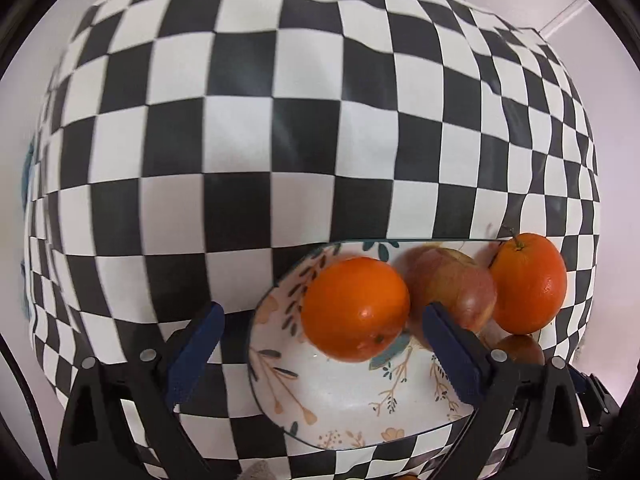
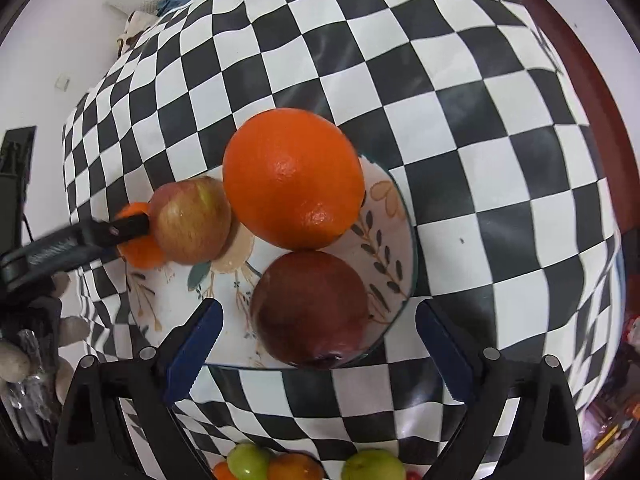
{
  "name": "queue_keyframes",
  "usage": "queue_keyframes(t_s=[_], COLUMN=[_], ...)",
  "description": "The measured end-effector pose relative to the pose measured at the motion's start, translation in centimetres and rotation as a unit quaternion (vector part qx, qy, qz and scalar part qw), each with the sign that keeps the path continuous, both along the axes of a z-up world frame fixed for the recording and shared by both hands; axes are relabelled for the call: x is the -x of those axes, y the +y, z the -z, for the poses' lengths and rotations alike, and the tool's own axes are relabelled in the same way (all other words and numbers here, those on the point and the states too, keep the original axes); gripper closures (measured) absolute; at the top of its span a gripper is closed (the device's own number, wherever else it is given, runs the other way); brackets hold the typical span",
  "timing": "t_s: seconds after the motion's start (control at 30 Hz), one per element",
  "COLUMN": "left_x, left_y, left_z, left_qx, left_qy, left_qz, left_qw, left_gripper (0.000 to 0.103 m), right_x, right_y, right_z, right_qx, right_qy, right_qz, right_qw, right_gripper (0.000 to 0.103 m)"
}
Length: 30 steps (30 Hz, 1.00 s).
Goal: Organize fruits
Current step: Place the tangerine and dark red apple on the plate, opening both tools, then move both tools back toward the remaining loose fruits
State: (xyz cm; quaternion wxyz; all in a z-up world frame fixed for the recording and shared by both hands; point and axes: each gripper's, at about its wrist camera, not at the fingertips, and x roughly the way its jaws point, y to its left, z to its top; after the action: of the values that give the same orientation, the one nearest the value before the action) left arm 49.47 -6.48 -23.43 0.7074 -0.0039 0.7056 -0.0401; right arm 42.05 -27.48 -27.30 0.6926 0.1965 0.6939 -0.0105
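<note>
One floral plate (image 2: 396,216) sits on the checkered bench (image 1: 280,128), and between the two views it carries four fruits — two oranges and two apples. In the left wrist view the left tongs (image 1: 320,344) stand open, their blue pads wide apart and gripping nothing; the near orange (image 1: 356,308) lies just ahead, between the tips, over the plate (image 1: 348,392). Beyond the right tip a red-yellow apple (image 1: 452,284) touches that orange, and past the apple, further right, the second orange (image 1: 528,280) sits at the plate's far rim with its stem up. In the right wrist view the right tongs (image 2: 318,344) are also open and hold nothing; a dark red apple (image 2: 310,308) rests just ahead between the tips, at the plate's near edge. Straight beyond it the big orange (image 2: 294,178) touches it. To the left of that orange is the red-yellow apple (image 2: 192,220), and behind this apple the other orange (image 2: 140,246) is partly hidden by the left tongs (image 2: 120,230) reaching in from the left. Below the right tongs, at the frame's bottom edge, two green fruits (image 2: 248,462) and some small orange ones (image 2: 294,466) show — too cropped to count exactly.
</note>
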Motion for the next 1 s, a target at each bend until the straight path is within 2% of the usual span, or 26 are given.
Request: queue_keyframes(t_s=[0.17,0.3,0.5,0.67,0.7,0.8,1.0], left_x=[1.6,4.9,10.8,13.7,13.7,15.6,18.7], left_y=[0.9,1.4,3.2,2.8,2.1,2.1,1.8], left_z=[-1.8,-3.9,-7.6,-10.3,-10.0,-11.4,-13.9], left_qx=[-0.006,-0.028,-0.036,-0.029,-0.029,-0.016,-0.013], left_qy=[-0.021,-0.059,-0.106,-0.142,-0.147,-0.163,-0.203], left_qz=[-0.013,-0.009,0.007,0.002,0.001,-0.005,0.0], left_qw=[0.9997,0.9978,0.9936,0.9895,0.9887,0.9865,0.9792], left_gripper=[0.002,0.002,0.002,0.002,0.002,0.002,0.002], right_x=[0.6,1.4,3.0,4.9,5.3,6.7,9.9], right_y=[0.8,1.0,2.1,3.2,3.4,4.0,5.0], right_z=[-1.3,-2.9,-5.7,-8.6,-9.2,-10.9,-14.0], right_qx=[0.03,0.056,0.088,0.106,0.107,0.109,0.107], right_qy=[-0.013,-0.034,-0.07,-0.105,-0.111,-0.128,-0.154], right_qz=[-0.017,-0.032,-0.056,-0.066,-0.067,-0.069,-0.065], right_qw=[0.999,0.997,0.992,0.987,0.986,0.983,0.98], right_gripper=[0.004,0.004,0.004,0.004,0.004,0.004,0.004])
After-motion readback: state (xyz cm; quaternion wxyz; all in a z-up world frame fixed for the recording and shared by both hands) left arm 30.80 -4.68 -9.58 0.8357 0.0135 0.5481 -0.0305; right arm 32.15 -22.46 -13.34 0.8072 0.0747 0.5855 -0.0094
